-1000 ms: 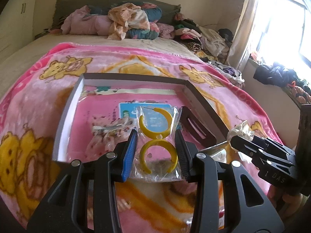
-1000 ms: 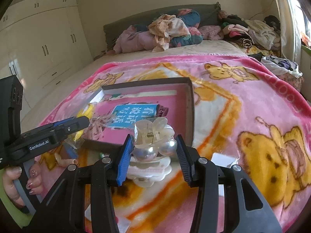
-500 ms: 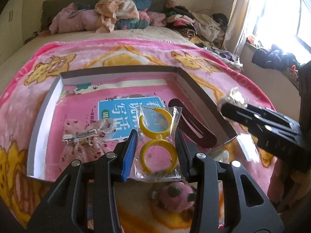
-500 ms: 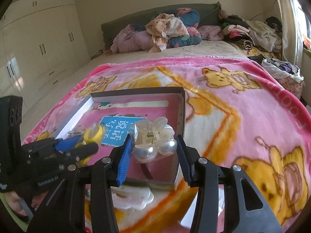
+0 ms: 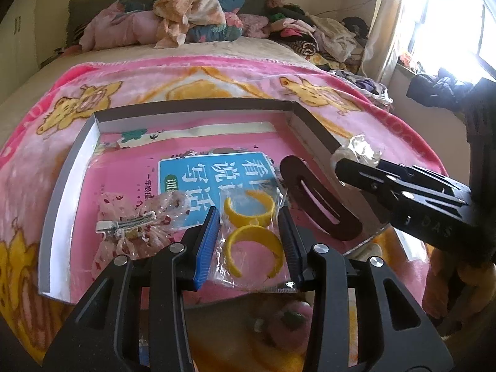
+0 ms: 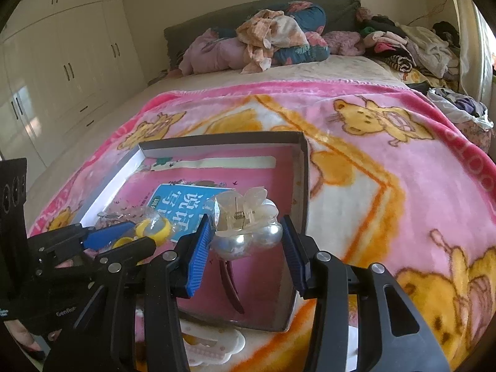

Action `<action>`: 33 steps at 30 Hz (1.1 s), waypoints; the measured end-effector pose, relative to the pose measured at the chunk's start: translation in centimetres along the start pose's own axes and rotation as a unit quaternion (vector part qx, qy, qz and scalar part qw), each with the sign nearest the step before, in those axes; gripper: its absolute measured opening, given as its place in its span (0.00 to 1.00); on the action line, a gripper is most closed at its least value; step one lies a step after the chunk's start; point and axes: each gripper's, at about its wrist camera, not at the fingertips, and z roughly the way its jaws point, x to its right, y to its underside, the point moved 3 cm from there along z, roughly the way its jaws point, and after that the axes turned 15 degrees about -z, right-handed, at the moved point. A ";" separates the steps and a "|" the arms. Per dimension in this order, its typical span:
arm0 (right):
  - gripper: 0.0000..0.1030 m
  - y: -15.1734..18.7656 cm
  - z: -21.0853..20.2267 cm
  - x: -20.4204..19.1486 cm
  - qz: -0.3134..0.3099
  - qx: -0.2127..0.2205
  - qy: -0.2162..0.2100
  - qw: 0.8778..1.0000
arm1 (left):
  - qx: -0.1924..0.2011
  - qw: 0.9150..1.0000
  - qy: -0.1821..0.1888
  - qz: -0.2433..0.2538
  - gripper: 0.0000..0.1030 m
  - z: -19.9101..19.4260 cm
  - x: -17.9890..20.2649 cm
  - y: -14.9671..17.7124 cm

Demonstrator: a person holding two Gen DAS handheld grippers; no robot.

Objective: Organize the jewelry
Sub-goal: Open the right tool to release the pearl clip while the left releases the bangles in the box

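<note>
Both grippers have advanced over the box (image 5: 71, 167), left gripper (image 5: 251, 241) clamping bagged yellow earrings (image 5: 252, 232), right gripper (image 6: 246, 241) clamping pearl clip (image 6: 248, 223).

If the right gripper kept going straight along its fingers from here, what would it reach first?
The right gripper, shut on the pearl hair claw, points over the box; likely first contact is the pink book on its floor, though depth is unclear.

Box (image 5: 66, 186) on blanket (image 5: 217, 77); inside it, book (image 5: 198, 179) centre, bagged clip (image 5: 130, 226) near left, oval clip (image 5: 319, 204) right; clothes pile (image 5: 173, 21) far behind.
</note>
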 end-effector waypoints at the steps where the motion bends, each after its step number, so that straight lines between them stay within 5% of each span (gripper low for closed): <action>1: 0.42 0.1 0.1 0.0 -0.001 -0.002 -0.001 1.000 | 0.000 1.000 -0.003 -0.002 0.28 0.2 -0.1 -0.1; 33: 0.49 0.5 -2.8 0.9 -0.006 0.036 0.017 0.999 | -0.006 0.999 -0.033 0.004 0.24 2.2 0.2 -0.1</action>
